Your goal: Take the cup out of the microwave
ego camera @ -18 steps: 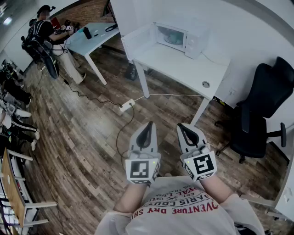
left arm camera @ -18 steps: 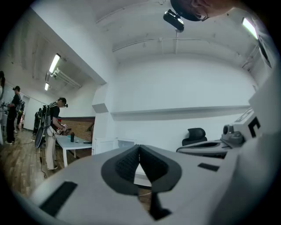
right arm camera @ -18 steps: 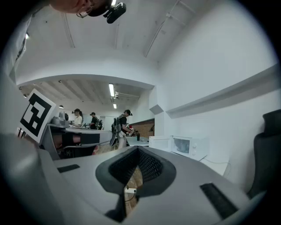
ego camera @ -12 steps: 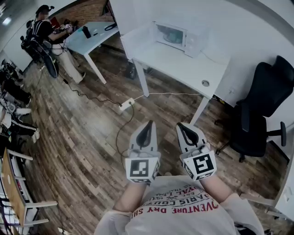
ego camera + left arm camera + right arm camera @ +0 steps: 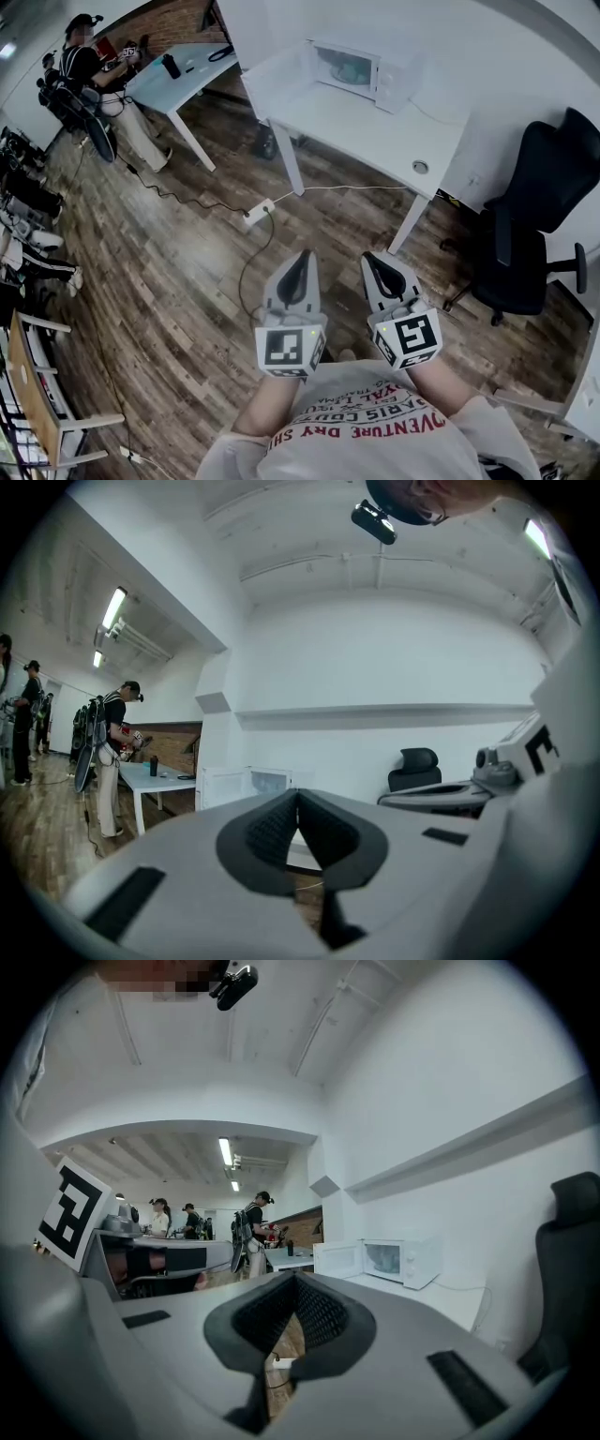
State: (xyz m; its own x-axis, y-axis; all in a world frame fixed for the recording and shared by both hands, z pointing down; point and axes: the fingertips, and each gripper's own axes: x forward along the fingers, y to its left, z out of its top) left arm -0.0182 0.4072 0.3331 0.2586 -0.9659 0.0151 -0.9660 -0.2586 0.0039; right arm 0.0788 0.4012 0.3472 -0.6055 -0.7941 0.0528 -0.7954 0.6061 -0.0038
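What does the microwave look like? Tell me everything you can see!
The microwave is a white box that looks like painted metal or plastic. It stands upright at the far end of the white table, close to the wall. Its door seems swung open to the left. Something pale and greenish shows inside, too small to identify. A control panel with two round knobs is on its right side.

White microwave (image 5: 366, 67) upright on white table (image 5: 375, 127).

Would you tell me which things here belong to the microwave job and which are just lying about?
Job: microwave, near table, left gripper, right gripper.
Lying about: chair, power strip, far table.
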